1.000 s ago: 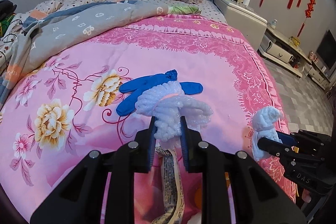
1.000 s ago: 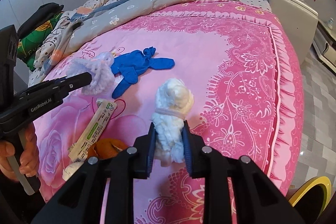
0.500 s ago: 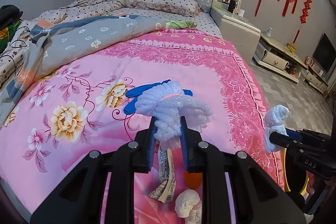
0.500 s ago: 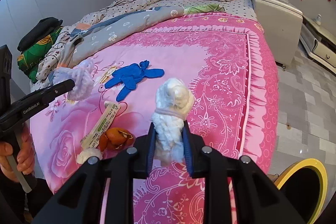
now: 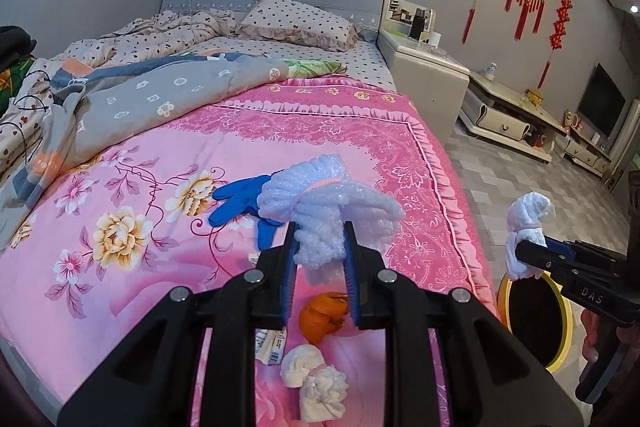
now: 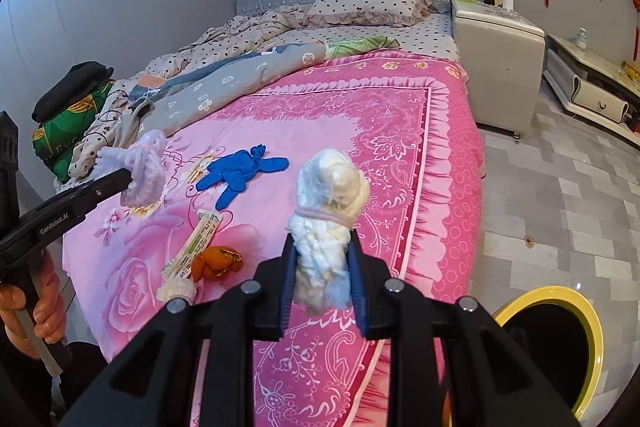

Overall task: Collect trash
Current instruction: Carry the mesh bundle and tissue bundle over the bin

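My left gripper (image 5: 320, 251) is shut on a lilac bubble-wrap bundle (image 5: 328, 199), held above the pink bed; it also shows in the right wrist view (image 6: 140, 167). My right gripper (image 6: 322, 279) is shut on a white tissue wad (image 6: 330, 211) tied with a band, held above the bed's right edge near a yellow-rimmed bin (image 6: 560, 343). On the bed lie a blue glove (image 6: 240, 173), an orange peel (image 6: 216, 261), a paper wrapper (image 6: 196, 243) and white tissue balls (image 5: 316, 383).
The pink quilt (image 6: 360, 115) covers the bed; a grey blanket (image 6: 224, 91) and pillow (image 6: 368, 5) lie further back. A white nightstand (image 6: 496, 67) stands right of the bed. Grey tiled floor (image 6: 560, 195) lies to the right.
Both grippers have pulled back and up from the bed with their bundles. The bin, orange peel and tissue balls have come into view.
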